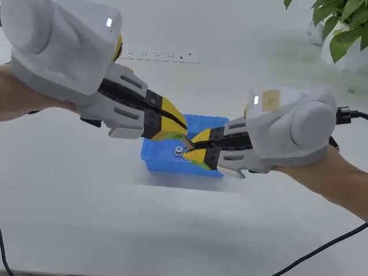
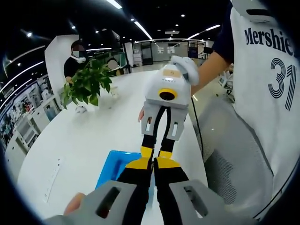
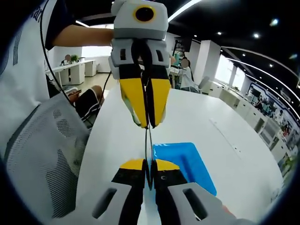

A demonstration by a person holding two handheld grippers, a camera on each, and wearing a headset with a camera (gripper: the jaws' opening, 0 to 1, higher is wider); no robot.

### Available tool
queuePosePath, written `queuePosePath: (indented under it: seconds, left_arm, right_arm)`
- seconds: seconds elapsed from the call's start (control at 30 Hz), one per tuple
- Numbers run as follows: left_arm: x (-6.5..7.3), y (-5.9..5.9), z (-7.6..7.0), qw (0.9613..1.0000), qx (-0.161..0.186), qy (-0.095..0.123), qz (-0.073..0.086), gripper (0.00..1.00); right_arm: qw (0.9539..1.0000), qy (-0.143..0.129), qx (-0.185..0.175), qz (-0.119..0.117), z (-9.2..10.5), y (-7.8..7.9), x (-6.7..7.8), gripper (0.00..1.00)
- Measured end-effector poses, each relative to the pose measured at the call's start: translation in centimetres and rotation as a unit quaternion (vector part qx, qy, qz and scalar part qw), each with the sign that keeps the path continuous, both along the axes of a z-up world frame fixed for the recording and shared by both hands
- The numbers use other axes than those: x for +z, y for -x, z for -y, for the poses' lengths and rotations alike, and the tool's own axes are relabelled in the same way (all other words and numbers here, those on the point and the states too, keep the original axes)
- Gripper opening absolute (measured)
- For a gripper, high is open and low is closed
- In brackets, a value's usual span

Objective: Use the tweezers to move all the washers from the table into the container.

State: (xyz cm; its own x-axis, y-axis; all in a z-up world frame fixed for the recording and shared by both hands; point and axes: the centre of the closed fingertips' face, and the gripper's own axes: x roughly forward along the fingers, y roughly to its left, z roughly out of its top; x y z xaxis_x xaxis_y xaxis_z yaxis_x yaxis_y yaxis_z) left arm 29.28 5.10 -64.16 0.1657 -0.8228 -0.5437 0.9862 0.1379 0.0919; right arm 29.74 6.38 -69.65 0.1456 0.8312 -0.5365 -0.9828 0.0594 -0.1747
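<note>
– Gripping what, and where is the washer (image 1: 179, 150)?
– My left gripper (image 1: 183, 134) and right gripper (image 1: 194, 149) both pinch shut on the tweezers (image 3: 149, 140). Washer at the tweezers' tip, over the container (image 1: 164, 165), 6 o'clock from my jaws.

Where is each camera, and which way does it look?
Head view: on the person's head, looking down at the blue container; both forearms show, holding the left gripper and right gripper.
Left gripper view: on that gripper, looking along its jaws at the right gripper; the person's shirt shows.
Right gripper view: on that gripper, looking along the tweezers at the left gripper; an arm shows.
Shared: the gripper views face each other; all show the container.
</note>
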Motion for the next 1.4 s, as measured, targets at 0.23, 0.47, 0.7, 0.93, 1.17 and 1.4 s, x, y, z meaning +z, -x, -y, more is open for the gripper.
queuePosePath:
  seconds: [0.23,0.47,0.7,0.93,1.17,1.4]
  left_arm:
    - [-1.7,1.7,-0.8,0.9992,-0.003,-0.039,0.004,0.07]
    - [-3.9,2.6,-1.7,0.9982,-0.001,-0.060,-0.004,0.07]
    - [-6.5,2.7,-2.2,0.9971,0.010,-0.072,-0.022,0.07]
    - [-9.2,2.3,-2.1,0.9967,0.022,-0.064,-0.045,0.07]
    - [-11.6,1.5,-2.0,0.9953,0.035,-0.064,-0.063,0.07]
    - [-13.9,0.6,-2.0,0.9931,0.038,-0.080,-0.077,0.07]
  right_arm:
    - [0.9992,0.035,0.017,0.009,-0.1,1.5,-0.8,0.07]
    - [0.9974,0.062,0.034,0.012,0.0,2.4,-1.6,0.07]
    - [0.9952,0.084,0.050,0.006,0.1,2.7,-3.1,0.07]
    - [0.9928,0.105,0.057,-0.011,0.5,2.5,-5.1,0.07]
    - [0.9922,0.104,0.060,-0.031,0.6,1.7,-7.3,0.07]
    - [0.9908,0.115,0.052,-0.049,0.7,0.9,-9.7,0.07]
